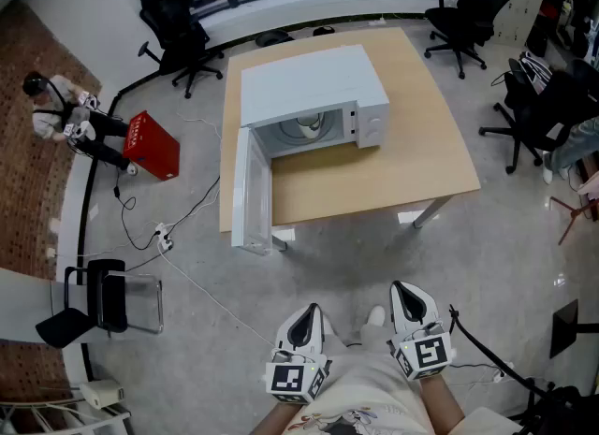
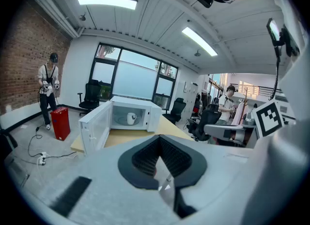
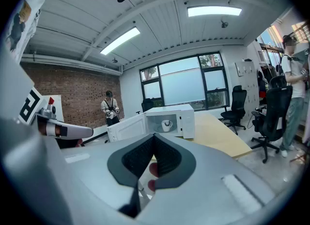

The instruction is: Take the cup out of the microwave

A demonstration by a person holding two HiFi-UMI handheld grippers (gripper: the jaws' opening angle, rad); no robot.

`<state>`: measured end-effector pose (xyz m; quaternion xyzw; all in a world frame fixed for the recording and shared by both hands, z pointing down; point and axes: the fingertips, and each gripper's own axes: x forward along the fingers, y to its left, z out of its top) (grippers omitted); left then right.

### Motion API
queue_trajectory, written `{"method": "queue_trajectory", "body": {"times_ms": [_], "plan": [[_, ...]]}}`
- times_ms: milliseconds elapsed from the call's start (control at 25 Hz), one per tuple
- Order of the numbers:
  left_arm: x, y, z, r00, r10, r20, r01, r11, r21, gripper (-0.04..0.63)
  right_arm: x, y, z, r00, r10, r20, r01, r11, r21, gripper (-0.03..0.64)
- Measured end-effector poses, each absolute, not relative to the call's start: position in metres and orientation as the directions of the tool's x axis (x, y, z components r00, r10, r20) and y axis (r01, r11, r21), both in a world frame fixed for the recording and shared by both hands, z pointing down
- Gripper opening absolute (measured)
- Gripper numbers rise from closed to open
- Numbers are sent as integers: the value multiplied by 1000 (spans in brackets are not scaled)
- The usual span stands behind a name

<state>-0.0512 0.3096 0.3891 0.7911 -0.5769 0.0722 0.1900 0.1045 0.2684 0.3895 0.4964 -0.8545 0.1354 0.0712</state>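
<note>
Cup, white, upright, inside microwave

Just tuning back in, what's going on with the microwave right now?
A person stands back from the table, holding the left gripper and right gripper low in front, both shut and empty. The microwave sits on the table with its door swung wide open, and the white cup is inside, untouched. Neither gripper is near it yet.
</note>
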Motion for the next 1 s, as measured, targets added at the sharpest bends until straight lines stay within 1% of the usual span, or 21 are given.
{"method": "queue_trajectory", "body": {"times_ms": [160, 320, 480, 800, 1000], "plan": [[-43, 307, 372, 358, -891, 279, -928, -307, 210, 3, 101, 269, 384, -499, -830, 249, -866, 473, -161, 8], [-32, 301, 370, 378, -884, 275, -918, -320, 232, 3, 103, 266, 382, -521, -820, 235, -853, 498, -154, 8], [-21, 300, 364, 370, -890, 266, -925, -325, 198, 2, 109, 265, 381, -546, -807, 226, -837, 516, -182, 8], [-12, 302, 374, 303, -913, 275, -942, -243, 230, 3, 127, 253, 389, -594, -772, 224, -804, 564, -190, 8], [-24, 291, 387, 252, -919, 305, -945, -166, 283, 3, 123, 236, 395, -613, -751, 245, -790, 575, -213, 8]]}}
